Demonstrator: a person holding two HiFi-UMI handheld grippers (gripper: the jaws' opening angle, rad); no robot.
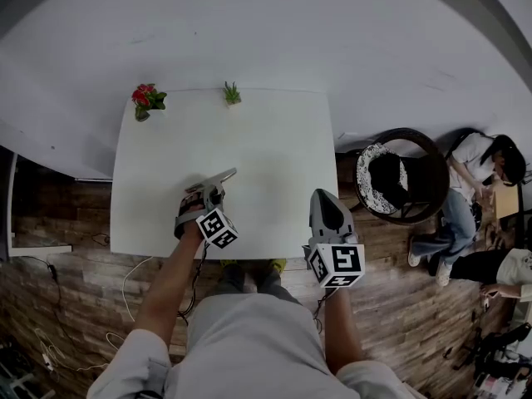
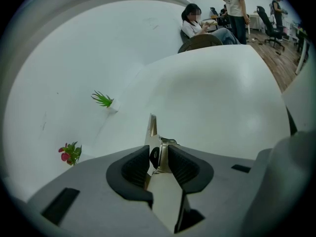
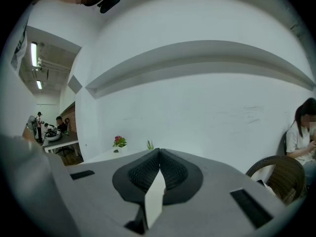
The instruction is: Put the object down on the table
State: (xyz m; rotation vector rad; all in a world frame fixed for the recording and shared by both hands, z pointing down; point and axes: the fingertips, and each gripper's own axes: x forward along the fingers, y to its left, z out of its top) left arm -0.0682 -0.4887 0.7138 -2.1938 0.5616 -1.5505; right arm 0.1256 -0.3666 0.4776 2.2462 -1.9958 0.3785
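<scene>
An office: a swivel chair (image 2: 269, 21), a desk (image 3: 61, 143) and seated people (image 2: 195, 23).

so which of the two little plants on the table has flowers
The plant at the far left corner: it carries red blooms. The other plant, to its right, is only green spiky leaves.

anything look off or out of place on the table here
Nothing is spilled or damaged. The red-flowered plant and the green plant stand upright at the table's far edge. The one oddity is a thin metal piece poking out edge-on between the left gripper's open jaws, not lying flat.
</scene>
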